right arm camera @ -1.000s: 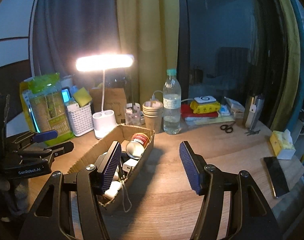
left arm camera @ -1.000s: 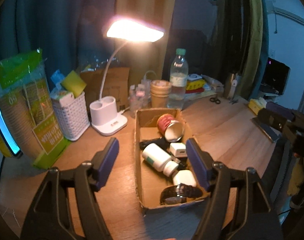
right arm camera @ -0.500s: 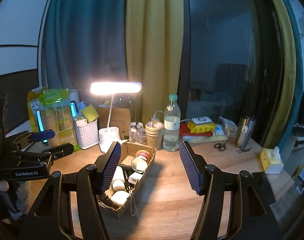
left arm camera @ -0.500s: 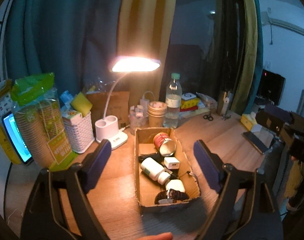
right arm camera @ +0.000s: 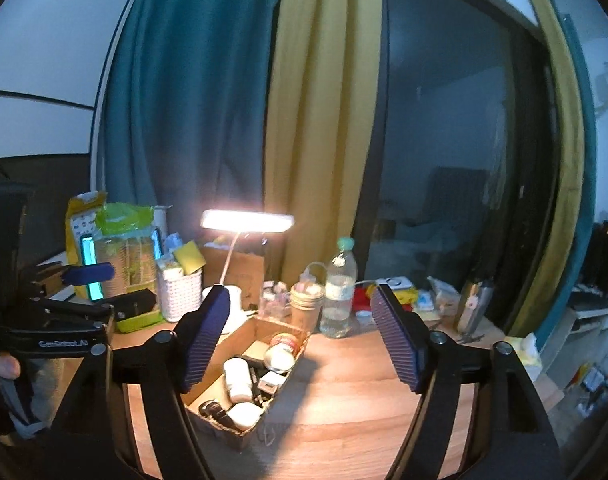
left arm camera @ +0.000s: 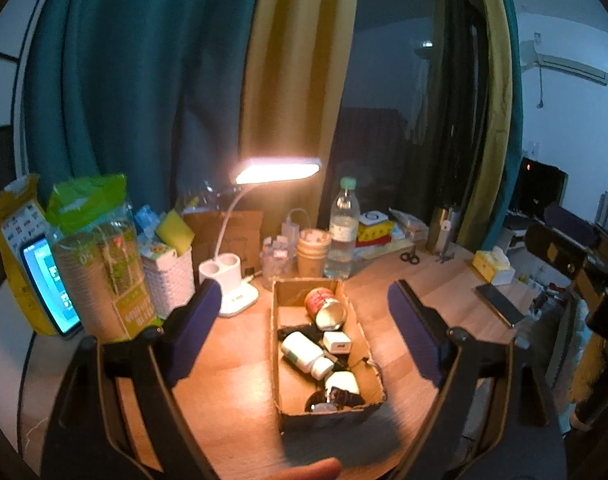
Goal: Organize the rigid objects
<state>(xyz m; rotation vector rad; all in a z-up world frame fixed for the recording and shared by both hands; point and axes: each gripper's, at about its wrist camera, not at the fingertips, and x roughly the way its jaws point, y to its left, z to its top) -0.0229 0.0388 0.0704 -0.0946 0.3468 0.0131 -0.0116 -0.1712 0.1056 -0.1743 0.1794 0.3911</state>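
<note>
Cardboard box (left arm camera: 290,410) sits mid-desk, holding a white bottle (left arm camera: 302,351), red can (left arm camera: 324,307) and charger (left arm camera: 337,342). Left gripper (left arm camera: 300,334) hangs spread wide and empty; right gripper (right arm camera: 298,342), jaws just widening, holds nothing either.

Cardboard box (left arm camera: 278,344) on desk w/ red can (left arm camera: 324,307), white bottle (left arm camera: 304,352), charger (left arm camera: 337,342), watch (left arm camera: 336,396) inside.

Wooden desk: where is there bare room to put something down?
Bare wood lies right of the cardboard box, up to the dark flat slab and the scissors. A narrower strip runs left of the box. The back row around the lamp base and water bottle is crowded.
</note>
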